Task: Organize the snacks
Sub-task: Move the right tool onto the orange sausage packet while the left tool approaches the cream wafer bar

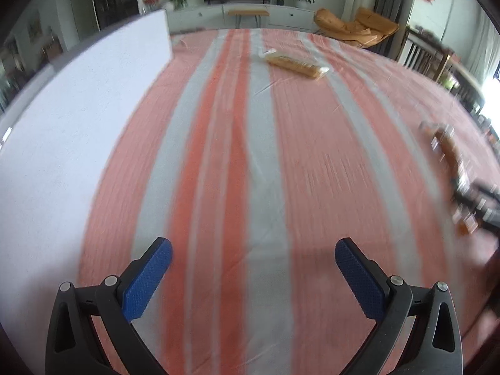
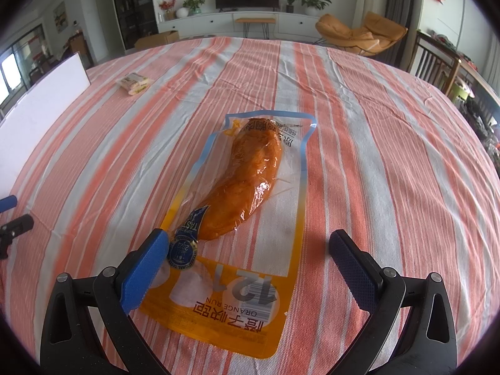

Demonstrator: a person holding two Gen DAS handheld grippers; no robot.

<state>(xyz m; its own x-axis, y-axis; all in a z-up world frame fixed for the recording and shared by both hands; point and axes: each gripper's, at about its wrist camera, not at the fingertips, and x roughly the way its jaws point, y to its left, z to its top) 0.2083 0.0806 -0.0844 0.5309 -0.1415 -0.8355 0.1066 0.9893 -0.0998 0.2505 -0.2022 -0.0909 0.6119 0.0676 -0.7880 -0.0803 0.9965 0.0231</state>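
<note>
Two spread-wide grippers: my right gripper straddles the pouch, whose slick film could slip; my left gripper holds nothing.

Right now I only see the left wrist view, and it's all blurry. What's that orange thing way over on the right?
Observer: It's a sweet potato pack, sealed in clear plastic, lying flat on the striped tablecloth.
Operator: Is the other hand-held gripper grabbing it?
Observer: No. The right hand-held gripper is open, with the pack's near end between its fingers.
Operator: Any words on it?
Observer: Yes, "ORANGE RUN" and a big "121", upside down from that camera.
</note>
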